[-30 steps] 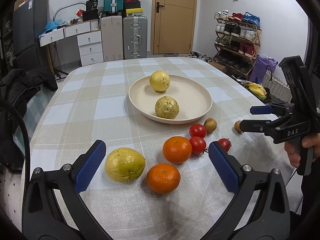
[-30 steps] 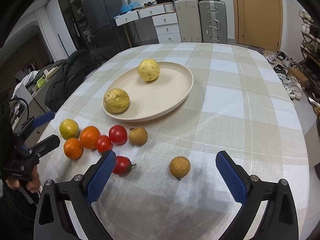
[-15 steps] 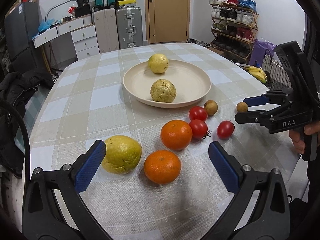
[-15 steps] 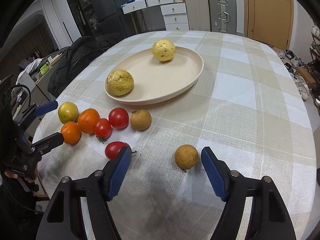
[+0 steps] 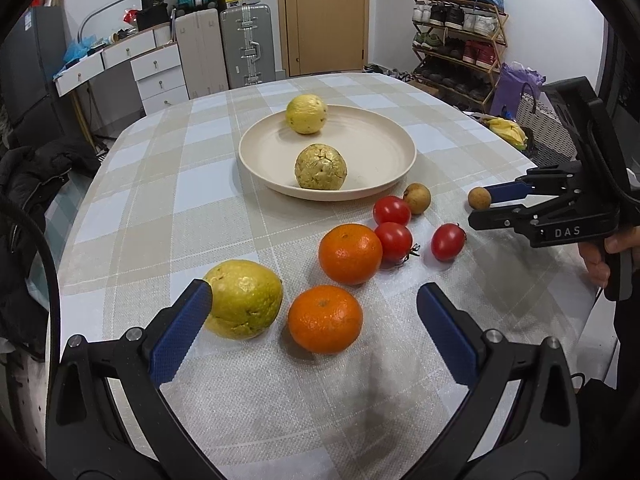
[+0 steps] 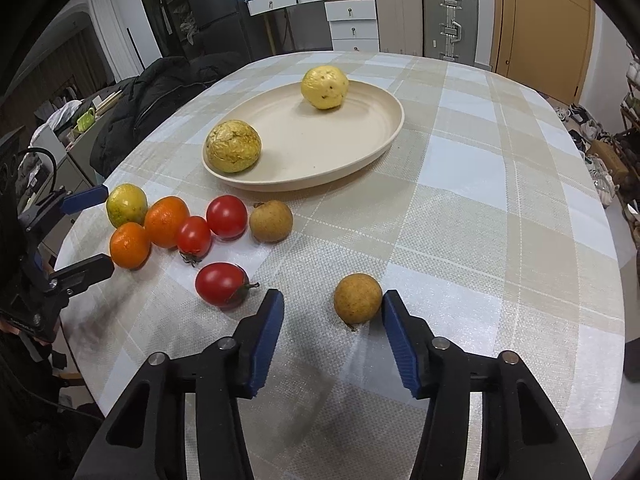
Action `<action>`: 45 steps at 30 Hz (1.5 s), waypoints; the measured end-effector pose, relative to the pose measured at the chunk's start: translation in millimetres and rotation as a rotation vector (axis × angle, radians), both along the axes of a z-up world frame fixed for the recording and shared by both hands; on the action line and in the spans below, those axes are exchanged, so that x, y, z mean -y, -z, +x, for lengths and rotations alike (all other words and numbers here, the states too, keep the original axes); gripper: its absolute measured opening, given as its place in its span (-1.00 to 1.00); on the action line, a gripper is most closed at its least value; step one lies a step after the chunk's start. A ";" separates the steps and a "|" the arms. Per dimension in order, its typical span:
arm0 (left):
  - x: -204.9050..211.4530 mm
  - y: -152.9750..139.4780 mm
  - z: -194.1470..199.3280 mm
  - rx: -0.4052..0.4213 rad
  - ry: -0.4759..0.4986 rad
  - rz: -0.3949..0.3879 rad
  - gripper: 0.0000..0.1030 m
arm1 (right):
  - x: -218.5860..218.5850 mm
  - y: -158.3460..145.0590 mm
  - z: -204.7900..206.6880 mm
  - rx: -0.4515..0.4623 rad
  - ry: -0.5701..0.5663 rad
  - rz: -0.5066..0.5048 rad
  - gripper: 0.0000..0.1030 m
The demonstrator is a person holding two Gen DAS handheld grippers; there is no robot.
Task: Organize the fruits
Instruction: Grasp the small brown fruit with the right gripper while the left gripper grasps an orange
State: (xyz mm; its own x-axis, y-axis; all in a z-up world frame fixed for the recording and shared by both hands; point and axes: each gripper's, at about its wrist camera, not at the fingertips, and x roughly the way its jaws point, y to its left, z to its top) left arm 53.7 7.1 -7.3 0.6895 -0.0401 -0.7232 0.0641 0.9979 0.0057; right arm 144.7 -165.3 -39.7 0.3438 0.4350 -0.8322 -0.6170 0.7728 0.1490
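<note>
A cream plate [image 5: 384, 148] [image 6: 320, 156] holds two yellow fruits. On the checked cloth lie a yellow-green fruit [image 5: 242, 298], two oranges [image 5: 325, 319] [image 5: 350, 253], three tomatoes [image 5: 448, 241] and two small brown fruits [image 5: 417, 198] [image 6: 357, 298]. My left gripper [image 5: 312, 312] is open, its left finger touching the yellow-green fruit, the near orange between its fingers. My right gripper [image 6: 332, 312] is open and half-closed around the nearer brown fruit, whose right side touches the right finger; it also shows in the left wrist view [image 5: 486, 206].
The table edge curves close to both grippers. A dark jacket [image 6: 160, 92] hangs on a chair at the table's far side. Drawers, suitcases [image 5: 248, 44] and a shoe rack [image 5: 460, 40] stand beyond the table.
My right gripper has moved forward around the nearer brown fruit and narrowed its opening. My left gripper has moved closer to the yellow-green fruit and near orange.
</note>
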 end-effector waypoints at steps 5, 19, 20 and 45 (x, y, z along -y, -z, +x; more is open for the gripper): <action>0.3 -4.2 -4.5 0.008 0.030 -0.016 0.97 | 1.1 -0.3 0.8 0.006 0.003 -0.006 -0.27; 17.1 3.7 -13.4 -0.102 0.118 0.041 0.76 | 0.5 -0.6 -1.5 0.020 -0.016 -0.007 -0.52; 17.6 4.9 -13.5 -0.109 0.118 0.044 0.74 | 0.7 0.0 -0.6 0.013 -0.017 -0.003 -0.52; -1.2 22.2 6.2 -0.135 0.013 -0.055 -0.25 | -2.3 1.4 1.1 0.015 -0.014 0.013 -0.51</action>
